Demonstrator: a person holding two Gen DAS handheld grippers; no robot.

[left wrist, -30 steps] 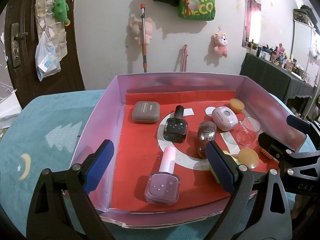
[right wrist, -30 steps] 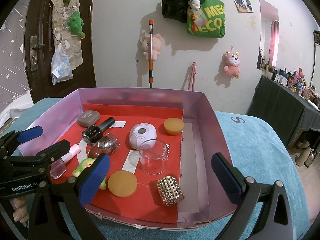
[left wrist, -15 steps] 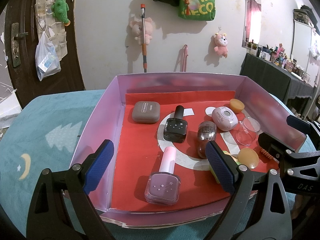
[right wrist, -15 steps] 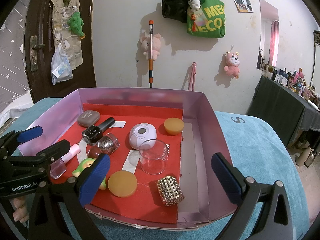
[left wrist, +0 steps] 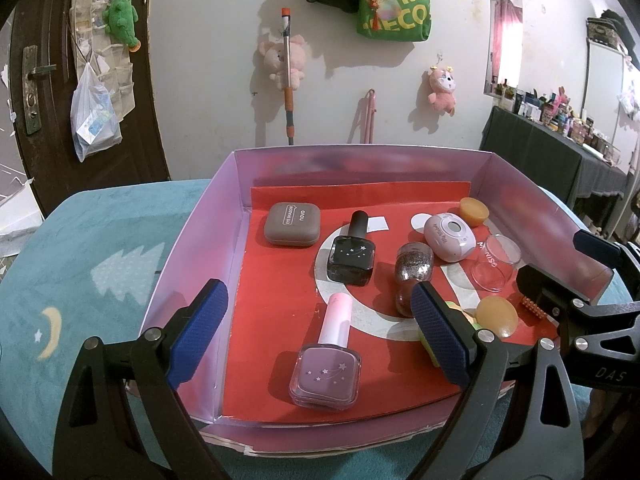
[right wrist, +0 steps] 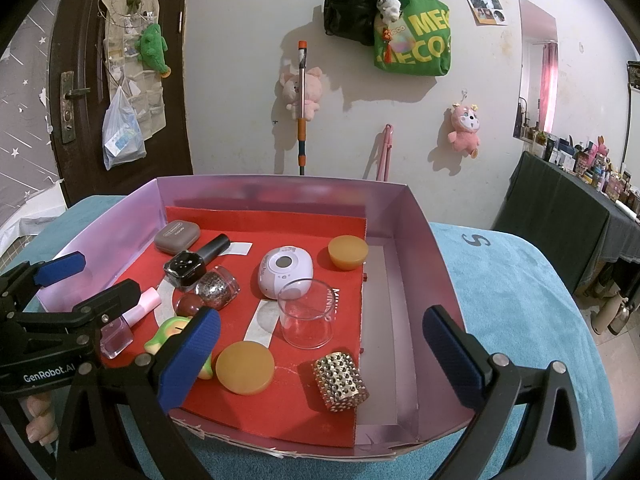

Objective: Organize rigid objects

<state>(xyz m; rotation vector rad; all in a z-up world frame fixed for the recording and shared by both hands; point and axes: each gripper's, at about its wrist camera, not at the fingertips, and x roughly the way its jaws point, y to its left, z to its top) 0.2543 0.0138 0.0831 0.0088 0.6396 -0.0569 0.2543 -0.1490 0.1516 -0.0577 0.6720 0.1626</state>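
Observation:
A pink-walled box (left wrist: 192,240) with a red floor holds several small items. In the left wrist view I see a mauve nail polish bottle (left wrist: 326,368), a black polish bottle (left wrist: 352,260), a grey eyeshadow case (left wrist: 292,224), a glitter bottle (left wrist: 414,268) and a white oval device (left wrist: 450,236). In the right wrist view a clear cup (right wrist: 306,314), an amber disc (right wrist: 245,367) and a studded gold cylinder (right wrist: 340,380) lie near the front. My left gripper (left wrist: 320,340) is open over the mauve bottle. My right gripper (right wrist: 320,356) is open at the box's front edge.
The box (right wrist: 416,240) sits on a teal cloth (right wrist: 520,300). A second amber disc (right wrist: 347,251) lies at the back right. A green toy (right wrist: 172,332) lies by the left finger. A dark door (left wrist: 36,80) and a cluttered side table (right wrist: 580,200) flank the white wall.

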